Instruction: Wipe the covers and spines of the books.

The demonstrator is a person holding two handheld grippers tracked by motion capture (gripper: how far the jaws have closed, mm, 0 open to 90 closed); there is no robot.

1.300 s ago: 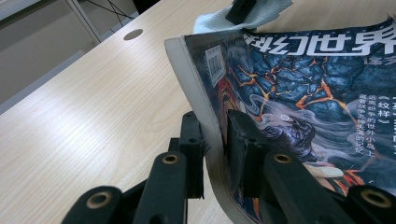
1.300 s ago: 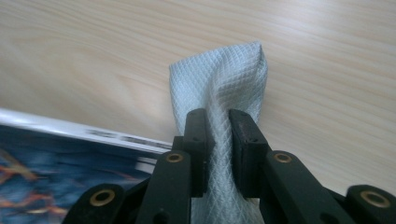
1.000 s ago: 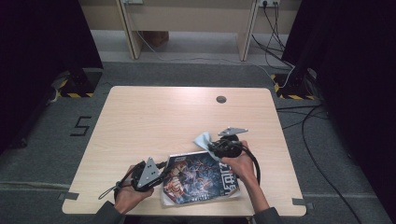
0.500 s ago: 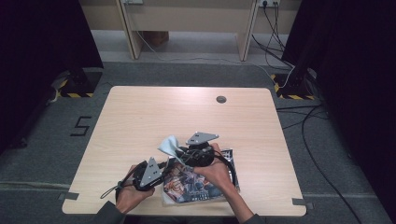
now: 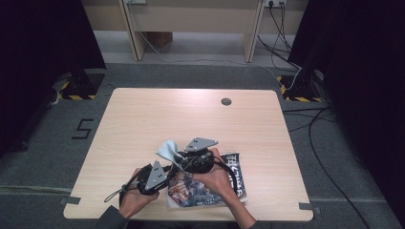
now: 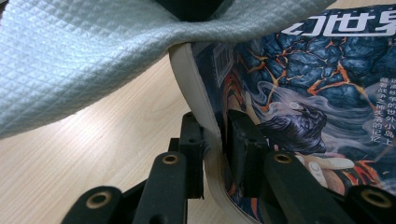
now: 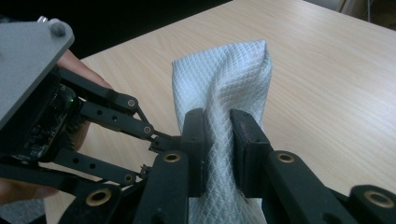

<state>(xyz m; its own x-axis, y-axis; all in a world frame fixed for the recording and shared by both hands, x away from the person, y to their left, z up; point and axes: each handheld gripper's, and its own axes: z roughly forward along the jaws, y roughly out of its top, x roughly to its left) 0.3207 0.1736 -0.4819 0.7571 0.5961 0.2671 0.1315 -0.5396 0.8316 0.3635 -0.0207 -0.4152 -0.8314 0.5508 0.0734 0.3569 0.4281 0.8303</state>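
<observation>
Our right gripper [image 7: 217,140] has its jaws clamped on a pale quilted cloth [image 7: 224,84], and our left gripper [image 6: 215,154] has its jaws pinched on the white spine edge of the magazine [image 6: 303,93]. A second ago the cloth hung over the magazine's far right corner; since then we have carried it leftward across the cover, and it now sits above the left gripper [image 5: 152,175], just past the magazine's left edge. The magazine has stayed flat at the near edge of the tabletop [image 5: 143,124]. We judge one wiping pass across the cover done.
</observation>
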